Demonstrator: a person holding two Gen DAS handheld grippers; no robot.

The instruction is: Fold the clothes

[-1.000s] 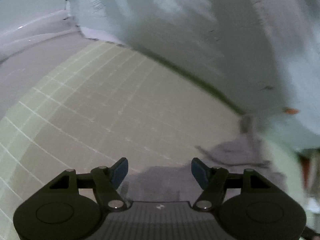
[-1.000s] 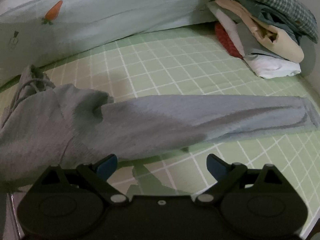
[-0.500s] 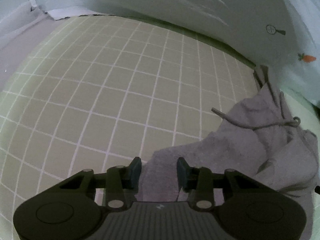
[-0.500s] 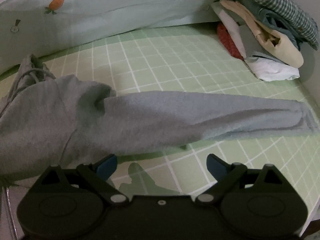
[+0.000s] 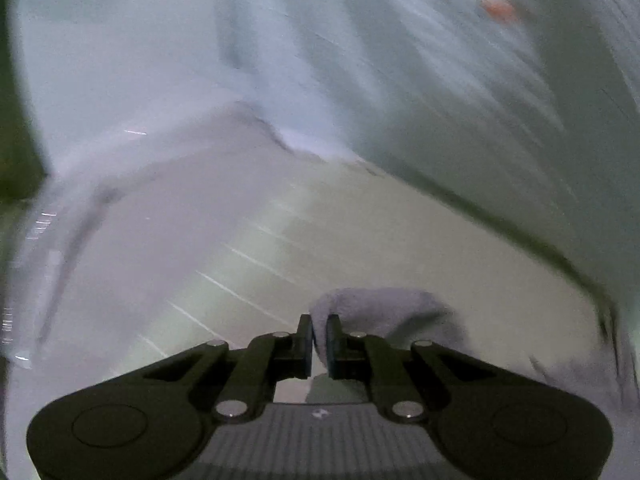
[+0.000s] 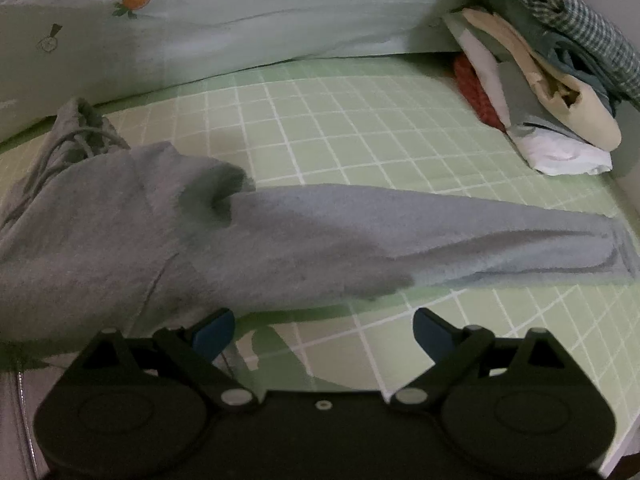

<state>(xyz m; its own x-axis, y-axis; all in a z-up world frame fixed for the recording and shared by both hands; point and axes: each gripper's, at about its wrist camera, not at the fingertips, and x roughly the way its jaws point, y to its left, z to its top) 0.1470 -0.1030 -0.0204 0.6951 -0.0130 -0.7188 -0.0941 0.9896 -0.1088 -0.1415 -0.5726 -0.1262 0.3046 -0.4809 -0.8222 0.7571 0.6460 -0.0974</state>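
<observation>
A: Our left tongs (image 5: 319, 338) have just been closing, and now they pinch a fold of the grey trousers (image 6: 224, 240) between the pads. The right tongs (image 6: 324, 330) hang wide open with nothing in them, just over the near side of the bed (image 6: 360, 128).

B: Where do the trousers lie?

A: Across the bed's checked sheet, waist bunched toward its left edge, leg stretched out toward the right edge, near the pile (image 6: 540, 80) in the far right corner.

B: So how do we fold well from here?

A: We should lift the pinched edge low and slow, keep the cloth taut, and probably let the right tongs pin or catch the leg so it doesn't drag crooked.

B: Count?

A: One pair of trousers, one drawstring (image 6: 68, 140), one pile, one pillow (image 6: 240, 20) along the far edge, two tongs.
</observation>
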